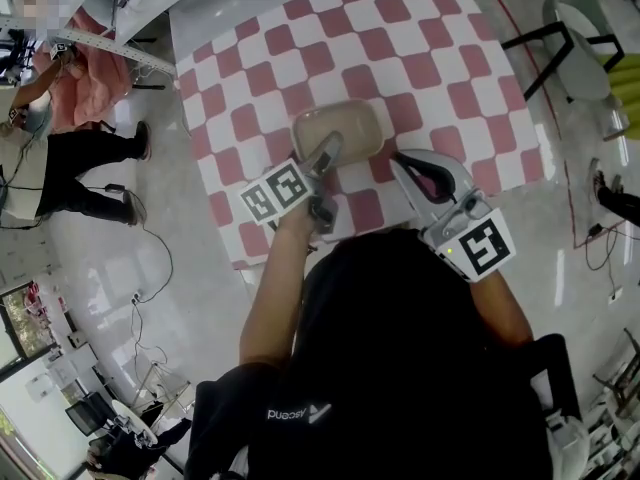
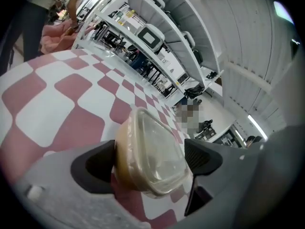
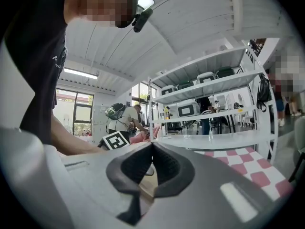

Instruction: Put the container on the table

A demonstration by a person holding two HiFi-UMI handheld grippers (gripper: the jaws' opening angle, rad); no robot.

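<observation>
— Fingers [image 2: 202, 157] of the left gripper [image 2: 150, 159]: how do they stand?
— Spread wide, one on either side of the container [image 2: 125, 151]. The one at the picture's right stands clear of its wall. The other sits right against the opposite wall, and I can't tell whether it touches. Neither squeezes it.
— Where is the container?
— On the pink-and-white checked counter [image 1: 430, 58], toward the person's edge in the head view. It is tan with a clear lid [image 2: 159, 144], lid side up.
— And the right gripper [image 1: 400, 160]?
— Its fingers are pressed together with nothing between them. It is held just to the right of the container, apart from it, over the near part of the counter. It points about the same way as the left one.
— Anything else nearby?
— A person in a pink top [image 1: 80, 83] is on the floor off the counter's far left corner. White shelving [image 2: 143, 42] runs beyond the counter in the left gripper view.
</observation>
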